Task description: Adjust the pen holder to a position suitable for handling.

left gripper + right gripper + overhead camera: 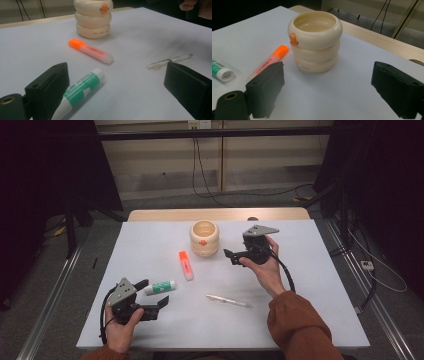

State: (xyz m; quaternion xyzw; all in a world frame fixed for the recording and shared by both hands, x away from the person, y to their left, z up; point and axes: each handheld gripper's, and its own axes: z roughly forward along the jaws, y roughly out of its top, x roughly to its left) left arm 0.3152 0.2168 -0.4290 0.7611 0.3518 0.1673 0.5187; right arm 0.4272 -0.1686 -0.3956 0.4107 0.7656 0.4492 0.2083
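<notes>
A cream ringed cup (204, 238) (93, 18) (315, 40) with a small orange beak stands upright at the table's far middle. An orange highlighter (186, 265) (90, 51) (268, 62) lies in front of it. A green-and-white tube (160, 287) (80, 90) (220, 71) lies between the jaws of my left gripper (153, 292) (117, 75), close to one jaw; the jaws stand wide and do not press on it. A clear pen (229, 301) (170, 60) lies at the near middle. My right gripper (231, 256) (327, 82) is open, empty, just right of the cup and facing it.
The white table top (310, 285) has a wooden strip (165, 214) along its far edge. Cables trail from both grippers over the near side. Beyond the table are a grey floor, loose wires and dark curtains at both sides.
</notes>
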